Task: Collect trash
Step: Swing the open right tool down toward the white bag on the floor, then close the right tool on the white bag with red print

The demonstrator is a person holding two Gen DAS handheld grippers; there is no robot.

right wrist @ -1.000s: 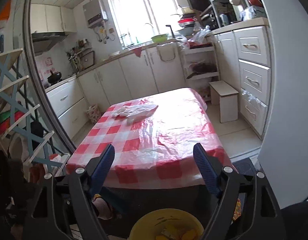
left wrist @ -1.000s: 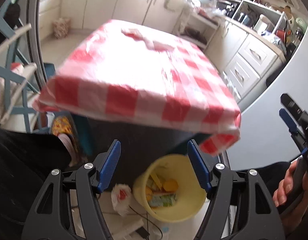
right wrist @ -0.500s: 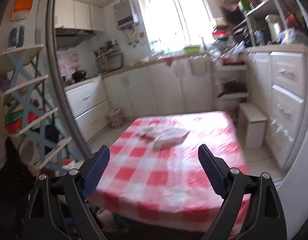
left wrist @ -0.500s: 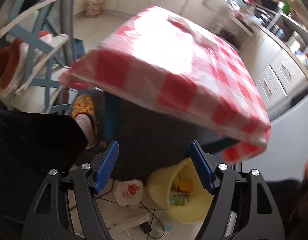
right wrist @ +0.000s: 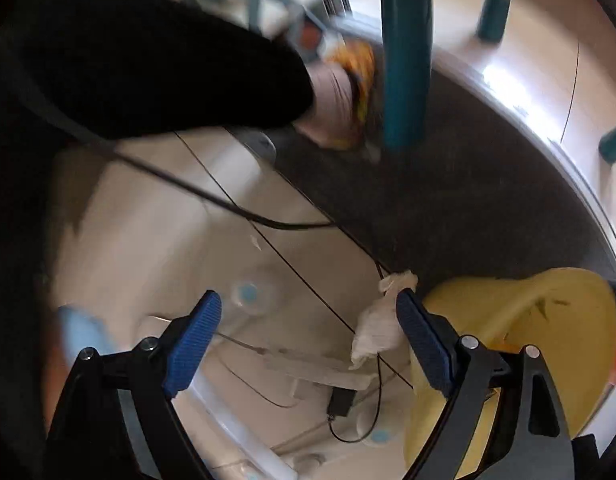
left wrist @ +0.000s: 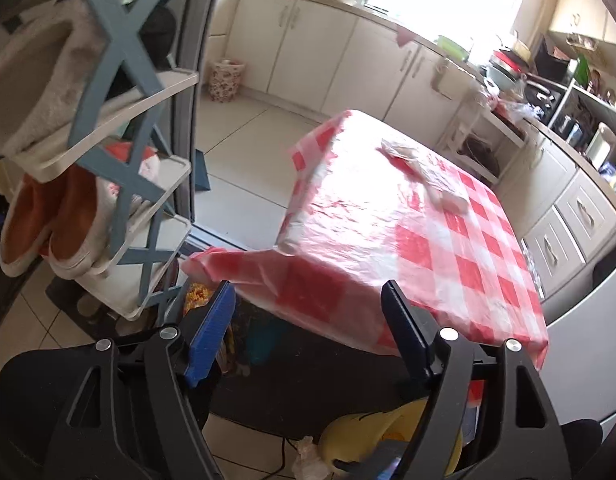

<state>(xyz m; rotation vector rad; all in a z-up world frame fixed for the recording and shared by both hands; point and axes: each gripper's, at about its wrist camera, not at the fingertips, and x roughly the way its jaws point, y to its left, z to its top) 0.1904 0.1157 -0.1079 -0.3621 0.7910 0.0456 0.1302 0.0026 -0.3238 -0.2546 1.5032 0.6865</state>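
My right tongs (right wrist: 308, 336) point steeply down at the tiled floor, jaws wide apart with nothing between them. This view is smeared by motion. A crumpled white wrapper (right wrist: 378, 328) lies on the tiles just inside my right-hand blue pad, at lower centre of the frame; I cannot tell whether the pad touches it. Beside it at the lower right stands the yellow bucket (right wrist: 548, 320), its rim close to the wrapper. A black cable (right wrist: 228, 204) runs across the middle of the frame, and a teal table leg (right wrist: 406, 60) stands on the dark mat (right wrist: 468, 200) at the top.

My left tongs (left wrist: 308, 328) have just been opening and stand wide, empty, aimed at the near corner of the red-checked tablecloth (left wrist: 428, 232) in the centre of the frame. A clear plastic bag (left wrist: 424, 168) lies on the cloth toward the upper right. The bucket and wrapper show at the bottom edge, behind my right-hand finger. A shelf rack (left wrist: 120, 140) fills the left side
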